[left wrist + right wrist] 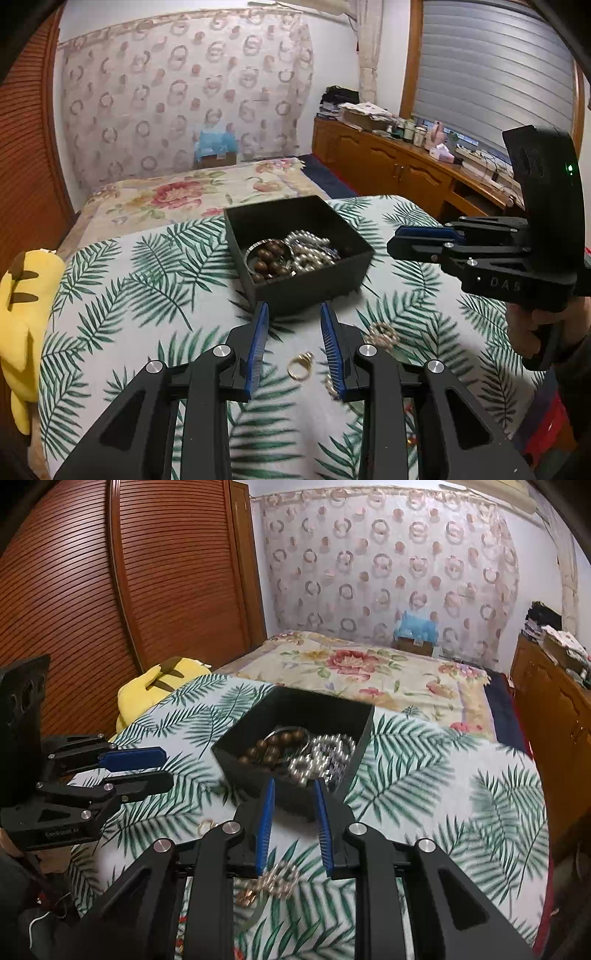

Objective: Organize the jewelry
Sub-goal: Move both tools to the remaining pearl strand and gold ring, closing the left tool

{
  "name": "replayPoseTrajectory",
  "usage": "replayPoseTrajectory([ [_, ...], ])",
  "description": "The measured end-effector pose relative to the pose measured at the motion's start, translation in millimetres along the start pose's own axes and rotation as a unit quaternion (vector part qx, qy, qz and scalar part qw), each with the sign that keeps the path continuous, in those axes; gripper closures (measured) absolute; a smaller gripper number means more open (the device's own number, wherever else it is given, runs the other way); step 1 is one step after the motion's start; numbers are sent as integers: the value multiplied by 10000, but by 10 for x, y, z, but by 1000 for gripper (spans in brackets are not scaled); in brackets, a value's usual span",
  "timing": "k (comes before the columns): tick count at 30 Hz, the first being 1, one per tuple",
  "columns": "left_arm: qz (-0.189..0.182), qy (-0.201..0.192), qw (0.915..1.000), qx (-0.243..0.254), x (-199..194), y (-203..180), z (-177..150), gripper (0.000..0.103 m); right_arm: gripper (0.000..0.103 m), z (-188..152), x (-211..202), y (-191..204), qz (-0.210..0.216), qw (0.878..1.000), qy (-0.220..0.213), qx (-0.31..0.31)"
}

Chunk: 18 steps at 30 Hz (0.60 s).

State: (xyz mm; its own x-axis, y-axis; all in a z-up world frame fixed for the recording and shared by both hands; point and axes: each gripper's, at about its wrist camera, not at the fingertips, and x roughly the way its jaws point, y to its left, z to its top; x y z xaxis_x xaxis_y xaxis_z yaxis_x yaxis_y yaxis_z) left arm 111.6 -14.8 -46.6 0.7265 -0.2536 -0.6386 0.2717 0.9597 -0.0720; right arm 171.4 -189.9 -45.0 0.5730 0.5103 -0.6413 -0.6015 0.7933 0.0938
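Observation:
A black open box (314,282) sits on the leaf-print cloth (147,295) and holds a brown bead bracelet (271,260), a pearl strand (308,251) and a metal bangle. My left gripper (293,314) is open, just short of the box, with a gold ring (300,366) on the cloth between its fingers. A gold flower piece (382,334) lies to its right. My right gripper (293,788) is open and empty at the box (295,709) front wall. A pearl-and-gold piece (275,880) lies on the cloth under it. A gold ring (207,826) lies to its left.
A yellow plush toy (22,317) lies at the cloth's left edge. A floral bedspread (184,192) stretches behind the box. A wooden cabinet (406,166) with clutter runs along the right wall. A louvred wooden wardrobe (129,590) stands on the left.

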Motion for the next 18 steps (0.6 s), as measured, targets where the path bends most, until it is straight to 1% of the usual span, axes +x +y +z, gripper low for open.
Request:
replayPoseTrajectory([
  [5, -27, 70, 9999, 74, -68, -117, -112, 75, 79, -181, -75, 78, -10, 10000, 73, 32],
  [9, -108, 201, 9997, 70, -69, -174, -215, 75, 79, -343, -150, 100, -22, 9998, 136, 128],
  [18, -327, 735, 9968, -18, 213, -206, -367, 75, 79, -820, -183, 152, -87, 9984, 372, 405],
])
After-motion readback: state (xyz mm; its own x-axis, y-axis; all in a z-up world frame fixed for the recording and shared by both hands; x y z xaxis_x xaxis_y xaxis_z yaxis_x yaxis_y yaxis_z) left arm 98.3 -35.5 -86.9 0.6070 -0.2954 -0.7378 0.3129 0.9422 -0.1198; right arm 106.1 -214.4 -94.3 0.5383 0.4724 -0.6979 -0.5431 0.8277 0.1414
